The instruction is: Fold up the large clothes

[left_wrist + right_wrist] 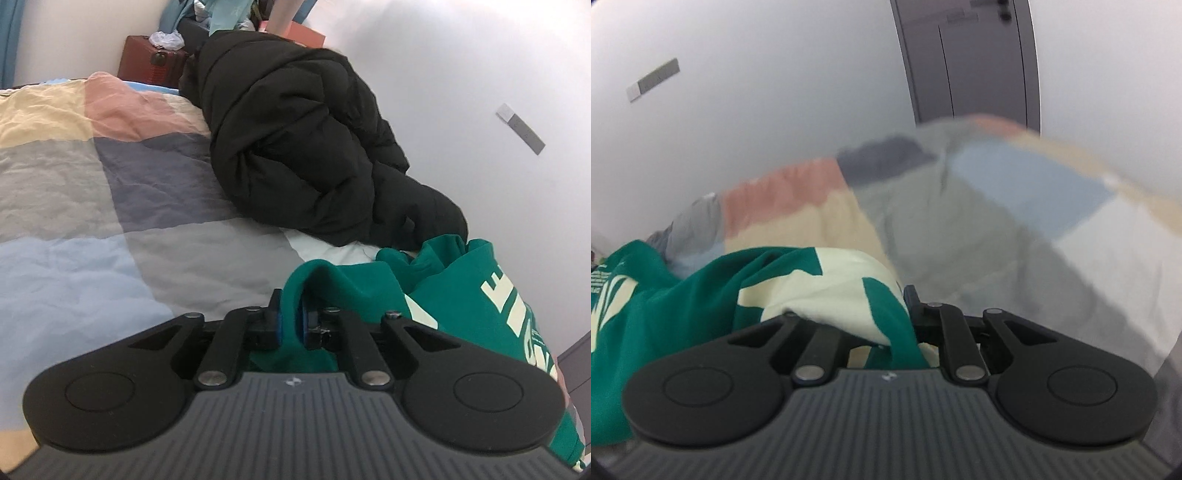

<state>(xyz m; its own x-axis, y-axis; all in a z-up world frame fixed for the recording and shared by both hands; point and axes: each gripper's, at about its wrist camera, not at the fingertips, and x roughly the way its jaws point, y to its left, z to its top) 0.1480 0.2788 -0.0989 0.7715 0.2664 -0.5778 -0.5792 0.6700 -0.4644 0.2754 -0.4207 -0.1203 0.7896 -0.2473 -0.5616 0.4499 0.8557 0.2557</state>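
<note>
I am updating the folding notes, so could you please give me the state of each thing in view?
Green sweatshirt: bunched, unfolded, held at two places.
Left claw: shut on green sweatshirt.
Right claw: shut on green sweatshirt.
Black jacket: heaped against wall.
Patchwork quilt: spread, wrinkled.

The green sweatshirt (pixel 461 280) carries big cream block lettering on its front, but the folds cut it up and I cannot make out a single word. Smaller cream print sits below it at the right, too blurred to read. Nothing else bears any writing.
</note>
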